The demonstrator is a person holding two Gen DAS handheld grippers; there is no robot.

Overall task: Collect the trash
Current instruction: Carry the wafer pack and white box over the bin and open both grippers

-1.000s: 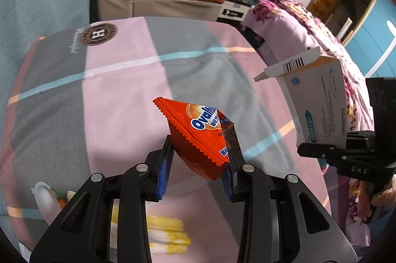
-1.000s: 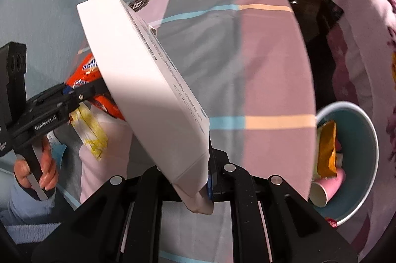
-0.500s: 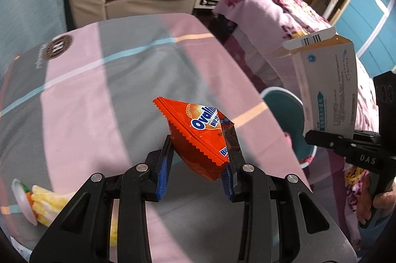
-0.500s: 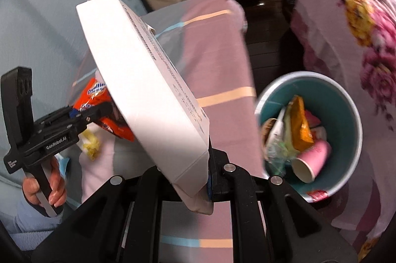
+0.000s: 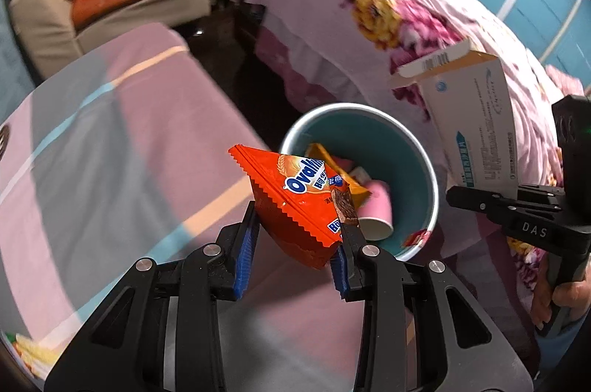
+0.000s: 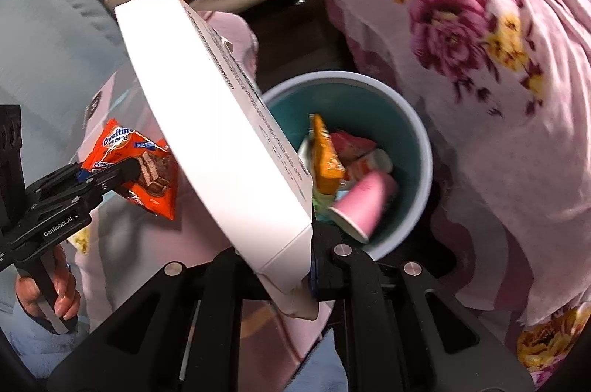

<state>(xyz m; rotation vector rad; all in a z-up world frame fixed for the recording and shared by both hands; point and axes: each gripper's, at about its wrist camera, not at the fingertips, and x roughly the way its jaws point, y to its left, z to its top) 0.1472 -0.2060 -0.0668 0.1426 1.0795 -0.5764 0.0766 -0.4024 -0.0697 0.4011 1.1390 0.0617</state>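
A bed (image 5: 110, 148) with a pink-and-grey sheet crossed by blue and peach stripes carries yellow scraps (image 5: 29, 353) at its near left edge. Beside it on the dark floor (image 6: 314, 34) stands a teal bin (image 5: 424, 170), near a second bed under a floral cover (image 6: 498, 78).

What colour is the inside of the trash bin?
Teal, with a pale rim. The trash bin shows best in the right wrist view.

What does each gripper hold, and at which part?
Left gripper: orange foil snack packet, pinched at its lower corner. Right gripper: flat white cardboard box, clamped at its bottom end.
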